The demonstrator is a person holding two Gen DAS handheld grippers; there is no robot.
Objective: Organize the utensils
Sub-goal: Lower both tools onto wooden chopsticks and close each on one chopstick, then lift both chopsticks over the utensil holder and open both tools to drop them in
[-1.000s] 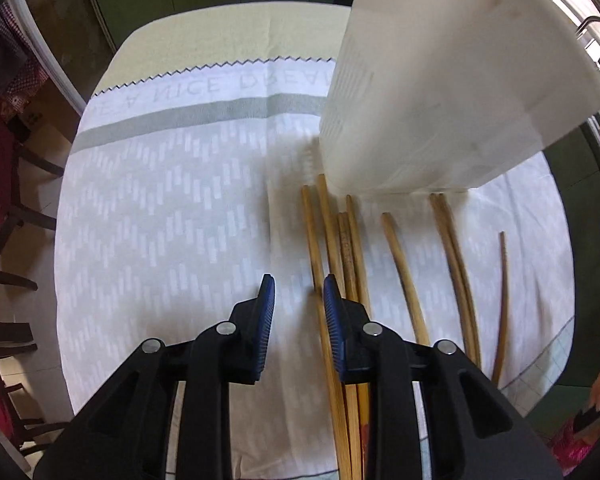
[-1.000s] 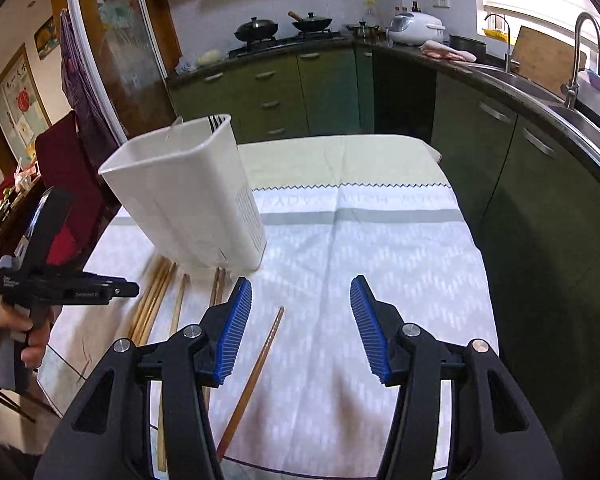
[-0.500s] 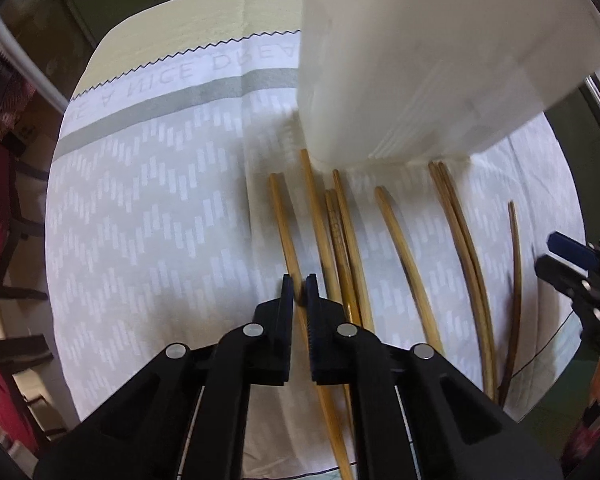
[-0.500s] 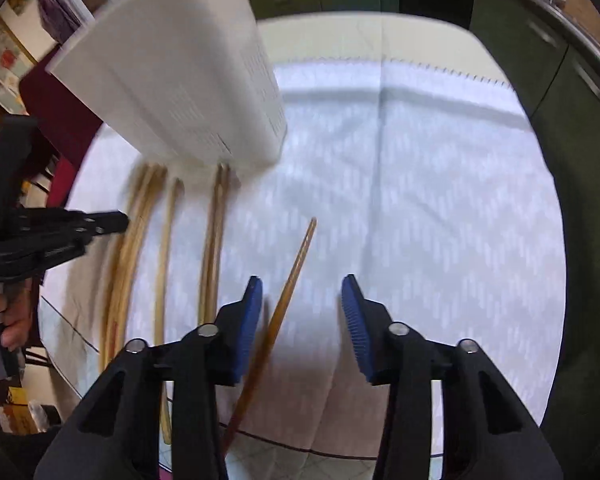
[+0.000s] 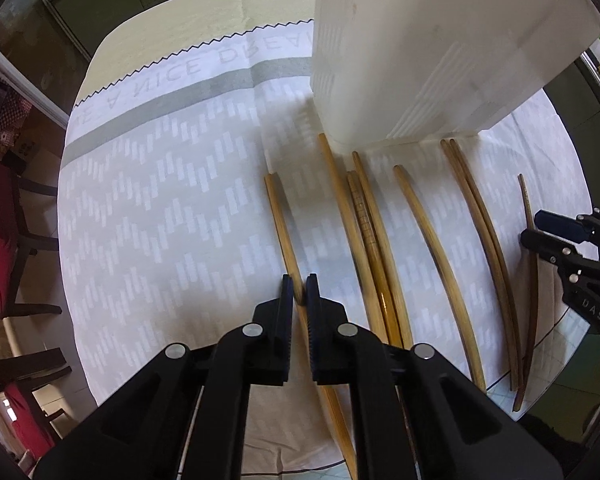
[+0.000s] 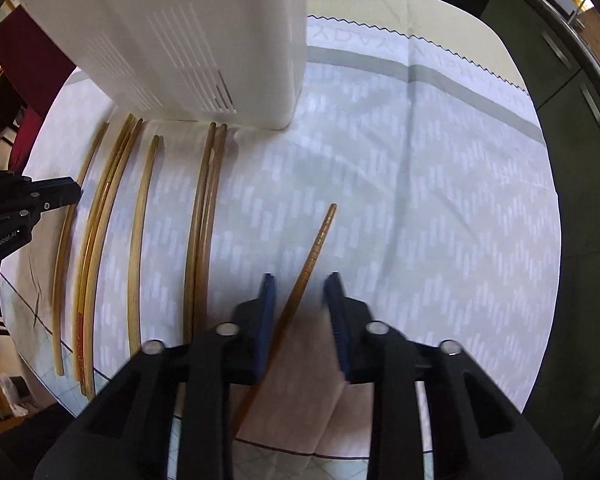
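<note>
Several wooden chopsticks lie side by side on the white tablecloth in front of a tall white utensil holder, which also shows in the right wrist view. My left gripper is shut on the leftmost chopstick down at the cloth. My right gripper is open, low over the cloth, with a darker chopstick lying slanted between its fingers. The right gripper also shows at the right edge of the left wrist view.
The round table's front edge is just under both grippers. Red chairs stand to the left of the table. Green kitchen cabinets run along the far right. The cloth's right half is bare.
My left gripper has come down and shut on the leftmost chopstick. My right gripper has dropped toward the cloth and narrowed around the slanted chopstick.
</note>
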